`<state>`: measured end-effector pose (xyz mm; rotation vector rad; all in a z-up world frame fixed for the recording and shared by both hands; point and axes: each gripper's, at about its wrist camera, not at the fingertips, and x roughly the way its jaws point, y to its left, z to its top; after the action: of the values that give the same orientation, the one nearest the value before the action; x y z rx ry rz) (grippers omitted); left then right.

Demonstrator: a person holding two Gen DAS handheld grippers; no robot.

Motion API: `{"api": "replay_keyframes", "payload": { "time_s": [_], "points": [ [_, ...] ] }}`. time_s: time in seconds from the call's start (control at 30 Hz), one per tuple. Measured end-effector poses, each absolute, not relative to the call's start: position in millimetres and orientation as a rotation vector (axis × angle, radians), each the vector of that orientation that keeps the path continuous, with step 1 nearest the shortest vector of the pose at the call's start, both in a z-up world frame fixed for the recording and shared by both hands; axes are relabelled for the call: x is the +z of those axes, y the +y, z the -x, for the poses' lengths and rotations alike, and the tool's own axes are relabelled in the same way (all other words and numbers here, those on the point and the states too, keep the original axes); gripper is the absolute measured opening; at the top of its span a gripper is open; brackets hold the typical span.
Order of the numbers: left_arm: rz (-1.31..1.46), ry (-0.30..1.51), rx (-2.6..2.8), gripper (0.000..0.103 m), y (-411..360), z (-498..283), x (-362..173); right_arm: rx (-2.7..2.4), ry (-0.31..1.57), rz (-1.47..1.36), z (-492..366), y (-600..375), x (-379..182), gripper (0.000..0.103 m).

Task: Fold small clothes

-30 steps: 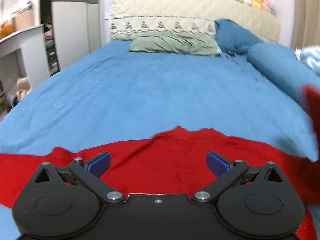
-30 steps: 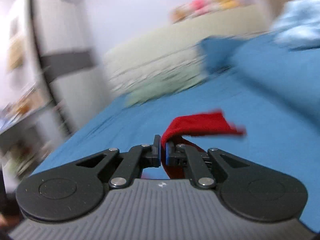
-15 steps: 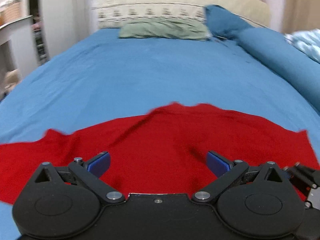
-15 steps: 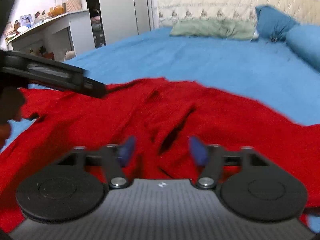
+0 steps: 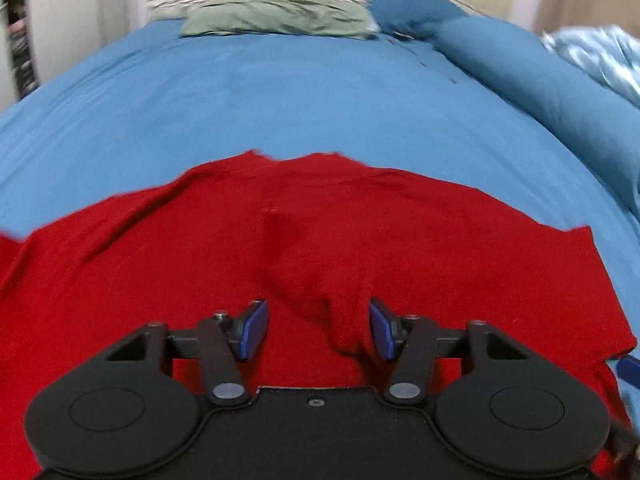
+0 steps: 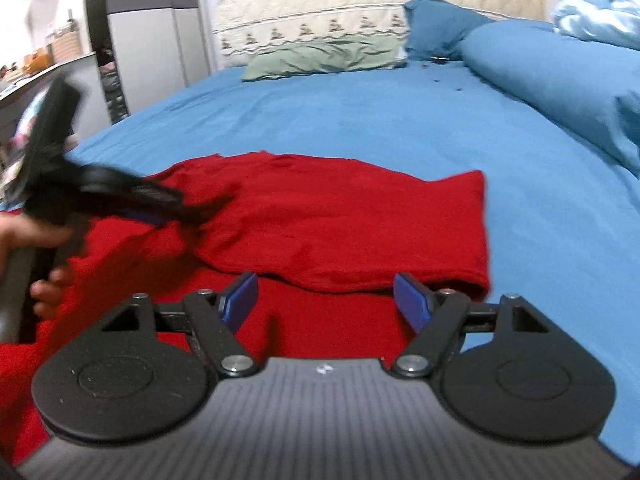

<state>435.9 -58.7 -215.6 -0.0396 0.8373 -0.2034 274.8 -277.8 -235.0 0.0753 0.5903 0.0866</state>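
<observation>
Both tongs, left (image 5: 316, 330) and right (image 6: 325, 300), agape and empty over red garment (image 5: 280, 248) lying crosswise on bed (image 5: 320, 92), folded edge nearest right.

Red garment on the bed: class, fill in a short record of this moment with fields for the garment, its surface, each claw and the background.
garment: red garment, spread out, right part folded over onto itself
surface: blue bedsheet
left claw: left claw, open, low over a raised wrinkle of the cloth
right claw: right claw, open, at the folded layer's near edge
background: green pillow, light blue blanket
</observation>
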Motion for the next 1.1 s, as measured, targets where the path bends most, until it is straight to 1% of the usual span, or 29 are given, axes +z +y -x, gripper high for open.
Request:
{"api": "replay_keyframes", "payload": {
  "time_s": [0.17, 0.3, 0.33, 0.4, 0.47, 0.5, 0.53, 0.7, 0.8, 0.87, 0.93, 1.1],
  "points": [
    [0.147, 0.822, -0.171, 0.059, -25, -416, -221, -0.014, 0.614, -0.08, -271, -288, -242, 0.091],
    [0.193, 0.8, -0.194, 0.059, -24, -416, -223, -0.071, 0.65, -0.104, -276, -299, -247, 0.094],
    [0.208, 0.796, -0.197, 0.059, -23, -414, -223, -0.087, 0.656, -0.098, -276, -301, -248, 0.097],
    [0.236, 0.784, -0.2, 0.048, -22, -416, -223, -0.116, 0.667, -0.077, -278, -303, -251, 0.1],
    [0.254, 0.781, -0.204, 0.015, -23, -418, -222, -0.132, 0.684, -0.052, -285, -303, -255, 0.101],
    [0.263, 0.78, -0.207, 0.014, -23, -418, -221, -0.135, 0.689, -0.045, -289, -303, -257, 0.101],
    [0.268, 0.769, -0.204, 0.011, -24, -418, -219, -0.137, 0.69, -0.043, -291, -303, -259, 0.102],
    [0.276, 0.624, -0.169, 0.009, -8, -414, -180, -0.141, 0.705, -0.015, -310, -302, -259, 0.102],
    [0.288, 0.512, -0.097, 0.009, 24, -405, -153, -0.144, 0.715, 0.018, -322, -298, -256, 0.102],
    [0.293, 0.464, -0.047, 0.009, 45, -399, -146, -0.14, 0.721, 0.047, -329, -293, -255, 0.102],
    [0.317, 0.461, -0.02, 0.009, 67, -396, -150, -0.137, 0.73, 0.076, -334, -290, -256, 0.102],
    [0.374, 0.552, -0.01, 0.009, 93, -390, -193, -0.145, 0.744, 0.069, -340, -294, -255, 0.102]
  ]
}}
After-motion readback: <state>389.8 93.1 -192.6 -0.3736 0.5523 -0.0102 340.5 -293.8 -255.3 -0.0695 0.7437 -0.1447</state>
